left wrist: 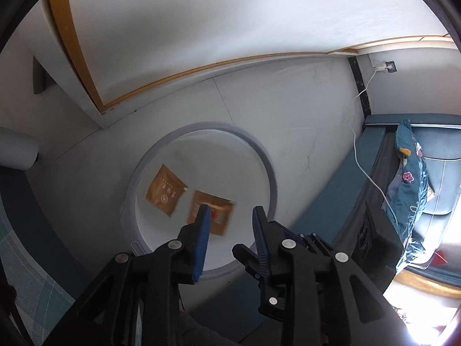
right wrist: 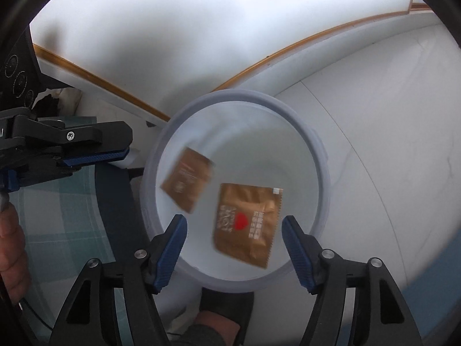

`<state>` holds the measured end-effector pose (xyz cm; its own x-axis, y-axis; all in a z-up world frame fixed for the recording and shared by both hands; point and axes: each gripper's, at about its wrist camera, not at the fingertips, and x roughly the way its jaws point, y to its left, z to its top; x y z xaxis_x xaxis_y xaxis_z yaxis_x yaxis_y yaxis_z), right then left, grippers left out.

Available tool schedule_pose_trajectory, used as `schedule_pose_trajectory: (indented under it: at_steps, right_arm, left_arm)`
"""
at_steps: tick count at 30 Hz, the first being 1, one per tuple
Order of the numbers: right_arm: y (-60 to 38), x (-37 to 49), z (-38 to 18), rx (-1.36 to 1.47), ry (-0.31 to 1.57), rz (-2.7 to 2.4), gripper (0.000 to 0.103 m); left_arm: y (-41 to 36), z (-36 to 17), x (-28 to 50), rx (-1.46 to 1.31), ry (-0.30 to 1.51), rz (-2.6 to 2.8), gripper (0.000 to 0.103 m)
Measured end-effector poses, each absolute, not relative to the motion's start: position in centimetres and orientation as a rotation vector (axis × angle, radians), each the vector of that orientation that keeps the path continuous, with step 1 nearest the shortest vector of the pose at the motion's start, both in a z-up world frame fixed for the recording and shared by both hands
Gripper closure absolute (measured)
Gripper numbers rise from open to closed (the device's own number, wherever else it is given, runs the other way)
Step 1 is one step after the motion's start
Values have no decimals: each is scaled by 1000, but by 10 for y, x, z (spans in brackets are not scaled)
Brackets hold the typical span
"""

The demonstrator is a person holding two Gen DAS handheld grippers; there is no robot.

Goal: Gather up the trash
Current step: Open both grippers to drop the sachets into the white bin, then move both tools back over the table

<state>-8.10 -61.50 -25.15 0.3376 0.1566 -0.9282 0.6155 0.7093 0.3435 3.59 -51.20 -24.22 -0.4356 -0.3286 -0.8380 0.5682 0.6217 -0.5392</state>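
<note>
A white round bin stands on the floor; it also shows in the right wrist view. Two brown sachets are inside it, both blurred: one at the left, one with a red heart. My left gripper is open and empty above the bin's near rim. My right gripper is open wide and empty above the bin. The left gripper's fingers show at the left of the right wrist view, beside the bin.
A blue sofa with a floral cushion is to the right, with a white cable along it. A teal checked rug lies left of the bin. White walls with wood trim stand behind.
</note>
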Motion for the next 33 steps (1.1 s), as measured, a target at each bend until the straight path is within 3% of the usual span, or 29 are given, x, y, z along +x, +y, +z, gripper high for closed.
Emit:
schedule_pose_trajectory:
  at_steps: [5, 14, 21, 23, 33]
  right_arm:
    - [-618, -94, -245, 779, 1196, -334, 28]
    - [-627, -124, -205, 780, 1120, -399, 24]
    - [-628, -138, -132, 713, 988, -442, 22]
    - [-626, -142, -108, 681, 949, -448, 21]
    - [-577, -145, 18, 479, 724, -464, 12]
  left_arm:
    - [-521, -233, 28, 243, 1711, -1026, 51]
    - [-502, -170, 17, 416, 1427, -1001, 50]
    - [-462, -105, 9, 422, 1208, -921, 47]
    - [-453, -92, 7, 399, 1161, -893, 37]
    - [-372, 5, 14, 256, 882, -738, 21]
